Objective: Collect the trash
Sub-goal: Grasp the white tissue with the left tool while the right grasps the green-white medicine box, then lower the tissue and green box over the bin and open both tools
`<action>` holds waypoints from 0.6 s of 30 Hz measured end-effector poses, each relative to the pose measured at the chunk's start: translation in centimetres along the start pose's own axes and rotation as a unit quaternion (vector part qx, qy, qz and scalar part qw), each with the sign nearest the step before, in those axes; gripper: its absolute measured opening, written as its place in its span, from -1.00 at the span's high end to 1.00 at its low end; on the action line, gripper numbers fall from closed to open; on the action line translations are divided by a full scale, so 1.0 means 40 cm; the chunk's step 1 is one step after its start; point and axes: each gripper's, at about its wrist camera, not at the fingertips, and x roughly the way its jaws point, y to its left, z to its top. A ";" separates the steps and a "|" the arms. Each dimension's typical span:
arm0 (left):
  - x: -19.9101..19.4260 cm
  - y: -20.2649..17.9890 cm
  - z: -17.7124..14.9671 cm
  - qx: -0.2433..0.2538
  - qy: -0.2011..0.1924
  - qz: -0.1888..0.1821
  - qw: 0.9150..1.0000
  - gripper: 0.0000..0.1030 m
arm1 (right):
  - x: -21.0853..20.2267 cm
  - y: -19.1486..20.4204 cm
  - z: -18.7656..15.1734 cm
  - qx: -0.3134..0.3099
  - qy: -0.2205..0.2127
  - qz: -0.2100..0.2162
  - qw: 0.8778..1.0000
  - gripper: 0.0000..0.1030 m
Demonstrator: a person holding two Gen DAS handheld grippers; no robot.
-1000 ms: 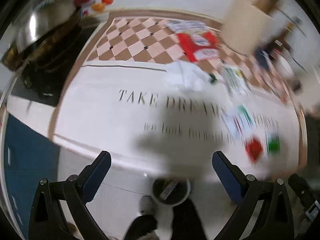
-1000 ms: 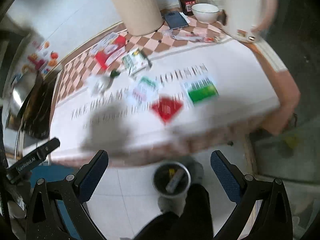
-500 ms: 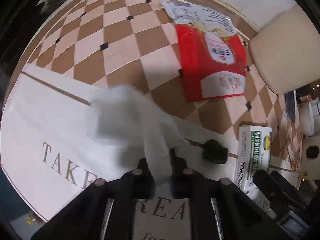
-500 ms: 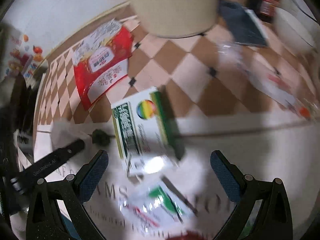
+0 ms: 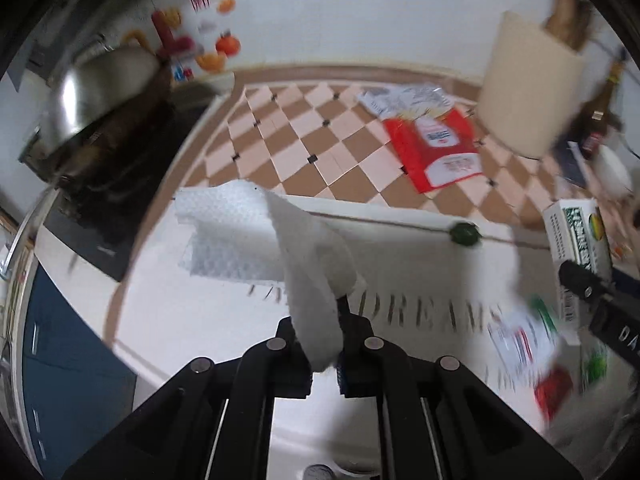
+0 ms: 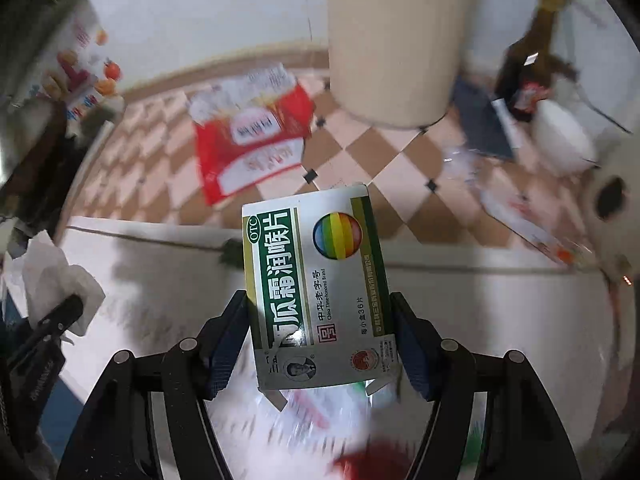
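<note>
Left gripper (image 5: 325,344) has lifted the tissue (image 5: 296,248); right gripper (image 6: 320,344), earlier open, now clamps the medicine box (image 6: 316,292).

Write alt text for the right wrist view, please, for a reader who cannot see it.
The right gripper, jaws closed, holds a green and white medicine box above a white tablecloth. Behind lie a red snack bag and a cream container; at left, a white tissue.
</note>
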 end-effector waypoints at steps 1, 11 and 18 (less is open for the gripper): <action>-0.023 0.004 -0.006 0.003 -0.006 -0.006 1.000 0.89 | -0.047 -0.001 -0.023 0.003 -0.011 -0.003 1.000 -0.37; -0.298 0.053 -0.266 0.054 -0.044 -0.088 0.994 0.89 | -0.464 0.019 -0.444 0.068 -0.093 -0.041 0.992 -0.37; -0.295 0.025 -0.440 0.090 -0.022 -0.118 0.989 0.89 | -0.531 0.026 -0.741 0.100 -0.065 -0.030 0.992 -0.37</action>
